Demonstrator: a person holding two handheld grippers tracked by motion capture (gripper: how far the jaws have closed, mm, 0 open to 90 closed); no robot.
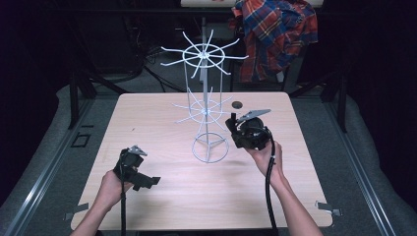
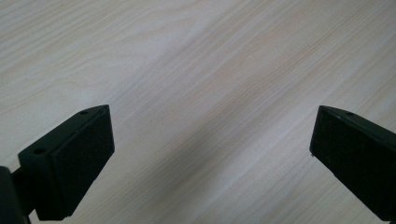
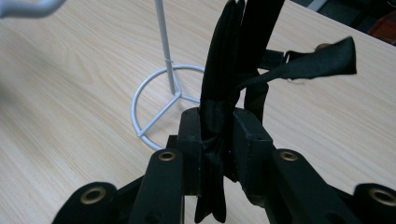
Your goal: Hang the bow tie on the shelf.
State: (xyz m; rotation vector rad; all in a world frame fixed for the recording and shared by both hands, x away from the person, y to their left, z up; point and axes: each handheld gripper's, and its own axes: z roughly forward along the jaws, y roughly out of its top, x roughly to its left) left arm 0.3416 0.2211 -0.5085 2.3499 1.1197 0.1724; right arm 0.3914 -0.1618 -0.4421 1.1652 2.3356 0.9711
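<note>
Clamping a bunch of black straps [image 3: 223, 102] between its jaws, the right gripper [image 3: 217, 135] is held above the right half of the table [image 1: 162, 191], just right of the white wire rack [image 1: 205, 110]. In the right gripper view the folded black fabric stands up from the closed jaws, and one loose strap end [image 3: 322, 58] juts off to the right, with the rack's ring-shaped base [image 3: 156, 105] and thin upright pole on the wood behind it. From the high view the rack stands near the middle of the table, with two tiers of radiating hooks. The left gripper [image 1: 133, 169] is low over the near left part of the table, well apart from the rack; its jaws stand wide, with bare wood between them in the left gripper view. A plaid shirt [image 1: 275, 34] hangs beyond the far edge of the table
</note>
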